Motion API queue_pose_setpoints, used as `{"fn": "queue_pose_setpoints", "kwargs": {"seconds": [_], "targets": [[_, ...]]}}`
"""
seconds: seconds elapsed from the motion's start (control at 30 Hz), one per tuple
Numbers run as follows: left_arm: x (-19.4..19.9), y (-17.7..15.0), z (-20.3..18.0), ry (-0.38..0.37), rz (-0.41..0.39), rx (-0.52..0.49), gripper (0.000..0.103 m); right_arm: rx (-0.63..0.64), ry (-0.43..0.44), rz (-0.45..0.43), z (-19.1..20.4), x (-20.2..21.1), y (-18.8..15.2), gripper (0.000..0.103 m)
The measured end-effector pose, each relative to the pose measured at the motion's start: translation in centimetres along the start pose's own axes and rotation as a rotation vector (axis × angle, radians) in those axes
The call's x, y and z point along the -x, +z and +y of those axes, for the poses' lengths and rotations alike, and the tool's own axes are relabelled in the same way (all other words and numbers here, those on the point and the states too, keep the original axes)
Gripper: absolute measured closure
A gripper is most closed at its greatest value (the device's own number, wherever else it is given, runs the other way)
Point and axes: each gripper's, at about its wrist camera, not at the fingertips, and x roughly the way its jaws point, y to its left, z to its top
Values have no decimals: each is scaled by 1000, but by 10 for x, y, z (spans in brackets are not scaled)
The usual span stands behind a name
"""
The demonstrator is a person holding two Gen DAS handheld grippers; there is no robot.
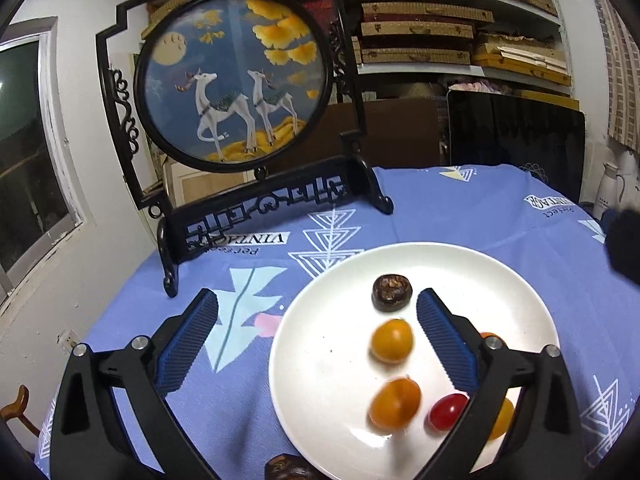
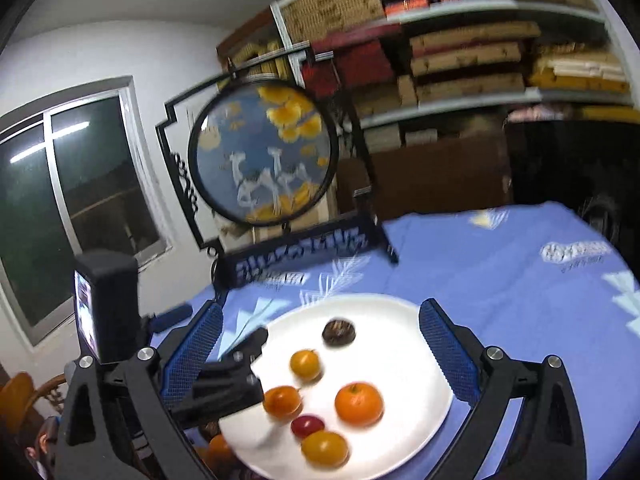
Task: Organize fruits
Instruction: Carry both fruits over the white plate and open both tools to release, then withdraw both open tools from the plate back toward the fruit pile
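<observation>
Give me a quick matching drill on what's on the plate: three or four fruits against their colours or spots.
Things:
1. mandarin
2. cherry tomato
3. dark wrinkled fruit
4. plate

Descriptions:
a. white, on the blue cloth
b. red, smallest piece
c. brown-black, farthest on the plate
d. orange, largest fruit

Pairs: 1-d, 2-b, 3-c, 4-a

Left gripper point(image 1: 318, 308) fingers spread wide — empty, right gripper point(image 2: 320, 318) likewise
</observation>
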Motion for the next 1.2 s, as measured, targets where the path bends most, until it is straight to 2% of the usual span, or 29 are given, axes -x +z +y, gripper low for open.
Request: {"fn": "queue_pose_setpoints", "kwargs": {"seconds": [0.17, 0.27, 0.3, 0.43, 0.63, 0.7, 0.83, 1.0, 1.1, 1.2], "targets": [[6, 3, 3, -10, -17, 11, 6, 11, 70, -51, 16, 25, -3, 4], [11, 4, 3, -13, -28, -6, 6, -14, 70, -13, 14, 42, -17, 4], [14, 5, 4, -17, -35, -1, 6, -12, 53, 39, 13, 49, -26, 4], [29, 9, 5, -43, -71, 24, 6, 85, -62, 125, 12, 79, -49, 4], [72, 7, 19, -130, -146, 39, 6, 221, -205, 166, 13, 123, -79, 4], [82, -4, 30, -140, -127, 42, 6, 213, -210, 190, 8, 128, -87, 4], [106, -31, 55, -101, -85, 5, 6, 194, -191, 267, 4, 128, -105, 4], [141, -77, 78, -135, -4, -54, 6, 248, -139, 362, 19, 114, -137, 5], [147, -99, 79, -148, 65, -89, 6, 242, -89, 465, 27, 92, -146, 14], [147, -116, 76, -186, 140, -87, 6, 229, -84, 524, 30, 73, -148, 17]]}}
